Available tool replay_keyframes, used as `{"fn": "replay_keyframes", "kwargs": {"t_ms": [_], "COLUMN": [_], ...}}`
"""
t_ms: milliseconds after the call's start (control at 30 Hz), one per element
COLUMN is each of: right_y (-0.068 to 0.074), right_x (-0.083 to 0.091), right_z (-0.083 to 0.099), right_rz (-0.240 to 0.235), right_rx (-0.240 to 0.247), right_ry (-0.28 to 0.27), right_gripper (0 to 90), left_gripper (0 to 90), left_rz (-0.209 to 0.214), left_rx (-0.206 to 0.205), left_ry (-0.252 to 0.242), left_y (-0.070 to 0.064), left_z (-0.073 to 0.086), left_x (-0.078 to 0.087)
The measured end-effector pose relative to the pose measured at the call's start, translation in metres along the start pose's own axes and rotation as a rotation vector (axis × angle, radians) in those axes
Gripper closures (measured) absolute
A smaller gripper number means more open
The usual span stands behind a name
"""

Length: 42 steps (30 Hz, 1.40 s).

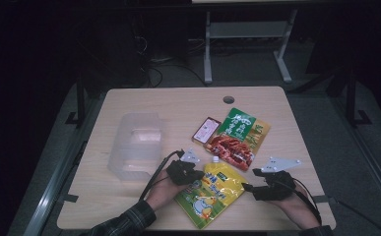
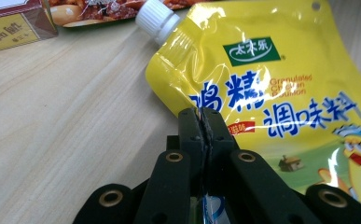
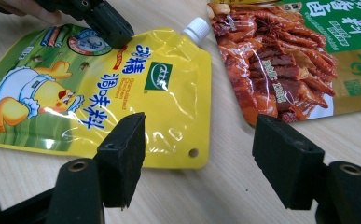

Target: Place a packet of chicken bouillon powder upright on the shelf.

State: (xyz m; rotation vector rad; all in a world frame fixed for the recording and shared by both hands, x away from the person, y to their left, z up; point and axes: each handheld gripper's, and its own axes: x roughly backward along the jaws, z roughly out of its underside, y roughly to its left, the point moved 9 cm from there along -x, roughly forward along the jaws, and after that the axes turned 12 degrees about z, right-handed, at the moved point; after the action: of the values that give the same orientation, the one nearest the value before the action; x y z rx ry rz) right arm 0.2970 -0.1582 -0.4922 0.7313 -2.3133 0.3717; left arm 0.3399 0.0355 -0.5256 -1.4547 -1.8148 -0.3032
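A yellow spout pouch (image 1: 212, 194) with a cartoon chick and a white cap (image 2: 157, 18) lies flat near the table's front edge. My left gripper (image 1: 197, 176) is at its left edge, and in the left gripper view the jaws (image 2: 204, 119) are shut on that edge of the pouch (image 2: 271, 84). My right gripper (image 1: 249, 189) sits just right of the pouch and stands open. In the right gripper view its fingers (image 3: 122, 156) straddle the pouch's (image 3: 122, 88) near corner and bare table without touching.
A green and red food packet (image 1: 239, 135) lies just behind the pouch, with a small red box (image 1: 206, 129) at its left. A clear plastic container (image 1: 135, 143) stands on the table's left half. The table's front edge (image 1: 188, 228) is close to both hands.
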Motion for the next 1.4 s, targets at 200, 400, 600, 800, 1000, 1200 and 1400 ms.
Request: {"fn": "replay_keyframes", "kwargs": {"t_ms": [200, 400, 600, 800, 1000, 1200, 1400], "right_y": [0.001, 0.005, 0.01, 0.014, 0.017, 0.022, 0.035], "right_x": [0.002, 0.003, 0.005, 0.005, -0.001, -0.015, -0.029], "right_z": [-0.001, -0.004, -0.008, -0.016, -0.022, -0.032, -0.037], "right_rz": [-0.019, -0.062, -0.108, -0.144, -0.186, -0.246, -0.298], "right_rx": [-0.012, -0.034, -0.059, -0.076, -0.114, -0.131, -0.11], "right_ry": [-0.007, -0.023, -0.045, -0.084, -0.104, -0.12, -0.116], "right_gripper": [29.9, 24.6, 17.5, 16.8, 17.1, 18.8, 27.4], "left_gripper": [89.5, 89.6, 89.6, 89.7, 89.8, 89.8, 89.7], "left_rz": [0.025, 0.042, 0.026, 0.026, 0.031, 0.038, 0.042], "left_rx": [0.01, -0.018, -0.029, -0.046, -0.064, -0.076, -0.08], "left_ry": [-0.068, -0.15, -0.226, -0.283, -0.312, -0.34, -0.356], "left_y": [-0.006, -0.014, -0.012, -0.014, -0.018, -0.023, -0.026], "left_z": [-0.009, -0.024, -0.035, -0.042, -0.049, -0.056, -0.059], "left_x": [0.009, 0.028, 0.051, 0.069, 0.079, 0.085, 0.089]}}
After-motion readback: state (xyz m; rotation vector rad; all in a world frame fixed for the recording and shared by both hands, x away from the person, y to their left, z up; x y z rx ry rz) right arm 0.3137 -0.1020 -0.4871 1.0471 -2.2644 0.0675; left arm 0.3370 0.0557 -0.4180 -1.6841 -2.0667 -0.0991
